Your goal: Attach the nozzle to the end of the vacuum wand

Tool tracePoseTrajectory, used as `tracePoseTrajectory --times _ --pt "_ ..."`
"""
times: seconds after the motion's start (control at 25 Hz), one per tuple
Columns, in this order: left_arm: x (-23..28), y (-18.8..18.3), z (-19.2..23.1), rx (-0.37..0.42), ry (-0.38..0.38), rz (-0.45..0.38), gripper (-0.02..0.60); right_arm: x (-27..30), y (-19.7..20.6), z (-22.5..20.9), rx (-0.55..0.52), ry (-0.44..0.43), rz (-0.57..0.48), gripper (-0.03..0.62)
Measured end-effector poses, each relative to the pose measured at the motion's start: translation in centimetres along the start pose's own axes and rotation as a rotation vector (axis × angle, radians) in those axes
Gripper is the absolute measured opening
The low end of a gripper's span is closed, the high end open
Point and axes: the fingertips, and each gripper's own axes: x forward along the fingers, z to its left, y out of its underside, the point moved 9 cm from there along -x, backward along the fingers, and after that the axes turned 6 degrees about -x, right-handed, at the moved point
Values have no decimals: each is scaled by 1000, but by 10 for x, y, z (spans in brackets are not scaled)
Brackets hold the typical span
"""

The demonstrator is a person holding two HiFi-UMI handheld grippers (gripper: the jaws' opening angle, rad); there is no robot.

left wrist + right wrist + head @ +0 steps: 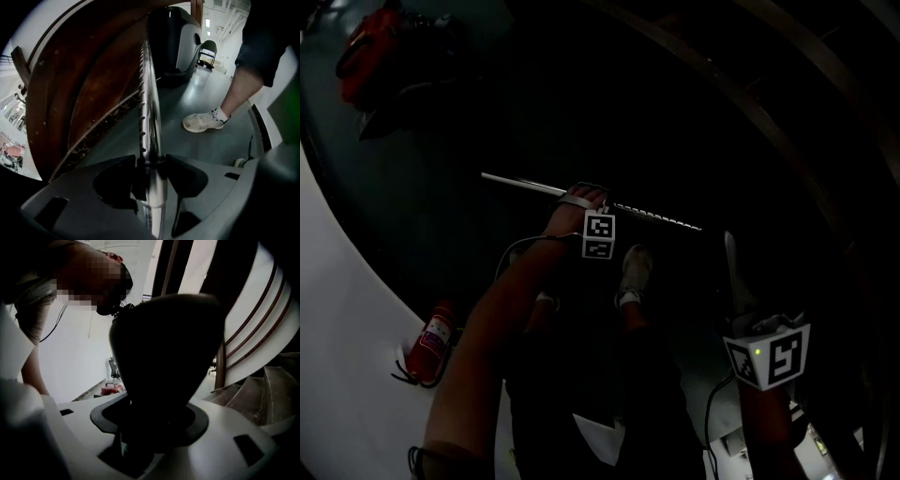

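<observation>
The vacuum wand (534, 187) is a long chrome tube with a row of notches, lying level across the dark middle of the head view. My left gripper (581, 199) is shut on it from above. In the left gripper view the wand (149, 108) runs straight out between the pads (138, 180). The nozzle (164, 357) is a broad black piece that fills the right gripper view, with my right gripper (150, 432) shut on its narrow neck. In the head view the right gripper (733, 281) is lower right of the wand's notched end, apart from it; the nozzle itself is lost in the dark there.
A red fire extinguisher (431, 342) lies on the floor at lower left, and a red object (366, 47) at top left. The person's white shoes (633, 272) stand below the wand. A curved wooden stair wall (61, 93) and a black vacuum body (176, 42) are close by.
</observation>
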Motion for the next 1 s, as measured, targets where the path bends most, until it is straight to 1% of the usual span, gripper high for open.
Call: tracePoseTrajectory --times 0.16,0.32,0.4,0.52,0.6,0.68,0.8,1.0 --pt "-94 5 15 -51 -52 -31 215 -21 -97 8 35 17 -80 252" --pt "-183 20 15 -92 -95 -27 215 -40 -197 15 31 20 -175 252" --pt "-216 33 12 -102 -109 -14 215 -48 -239 19 44 28 -226 252" --pt "-252 53 4 -111 -136 4 215 -64 -288 28 10 50 -290 252" --pt "-272 65 -2 -126 -152 13 216 -71 -307 36 -18 60 -309 252" --pt "-290 73 -5 -144 -168 14 216 -72 -314 43 -44 61 -306 252" --pt "-310 81 0 -181 -194 -2 216 -63 -307 56 -69 55 -284 252" --pt "-335 88 23 -264 -251 -57 219 -47 -291 71 -33 73 -250 252"
